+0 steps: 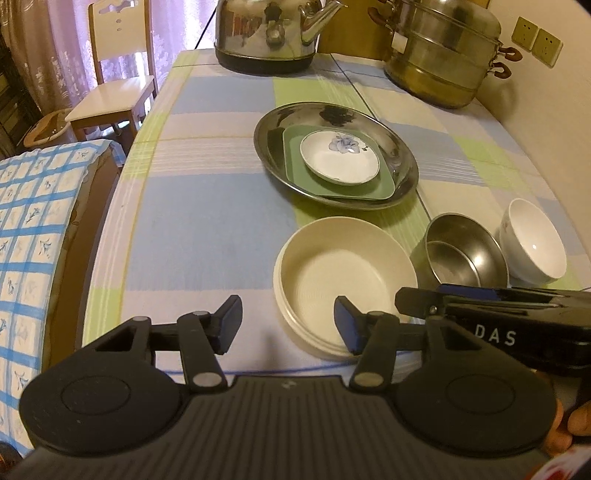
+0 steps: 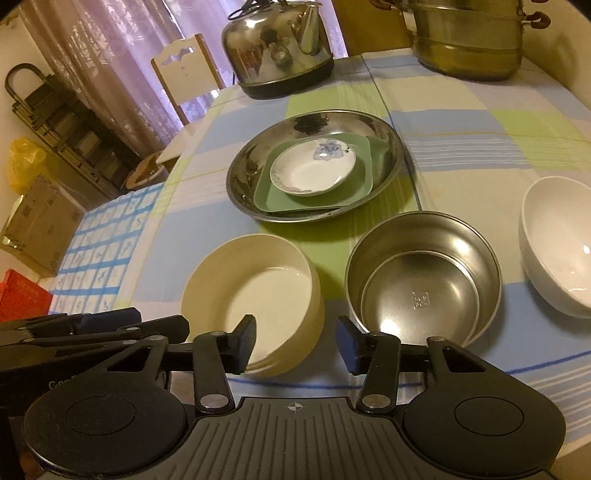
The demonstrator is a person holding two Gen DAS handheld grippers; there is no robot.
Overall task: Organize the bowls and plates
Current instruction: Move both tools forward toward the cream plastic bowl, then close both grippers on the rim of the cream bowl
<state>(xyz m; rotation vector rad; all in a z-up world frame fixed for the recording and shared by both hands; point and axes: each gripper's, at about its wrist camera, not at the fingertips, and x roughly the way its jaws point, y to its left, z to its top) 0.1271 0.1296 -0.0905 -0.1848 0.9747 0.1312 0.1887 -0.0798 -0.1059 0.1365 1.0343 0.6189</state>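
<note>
A large steel plate [image 1: 402, 155] [image 2: 251, 166] holds a green square plate [image 1: 295, 170] [image 2: 369, 147] with a small white flowered dish [image 1: 340, 162] [image 2: 314, 170] on top. Nearer stand a cream bowl [image 1: 343, 266] [image 2: 258, 288], a steel bowl [image 1: 461, 254] [image 2: 424, 280] and a white bowl [image 1: 535, 247] [image 2: 557, 247]. My left gripper [image 1: 286, 325] is open and empty, its right finger over the cream bowl's near rim. My right gripper [image 2: 297, 343] is open and empty, between the cream and steel bowls. It also shows in the left wrist view [image 1: 480, 306].
A steel kettle [image 1: 269, 33] [image 2: 280, 48] and a stacked steamer pot [image 1: 443, 55] [image 2: 469, 37] stand at the table's far end. The checked tablecloth [image 1: 207, 229] [image 2: 461, 125] covers the table. A wooden chair [image 1: 114, 88] and a blue-checked cushion [image 1: 29, 229] lie left.
</note>
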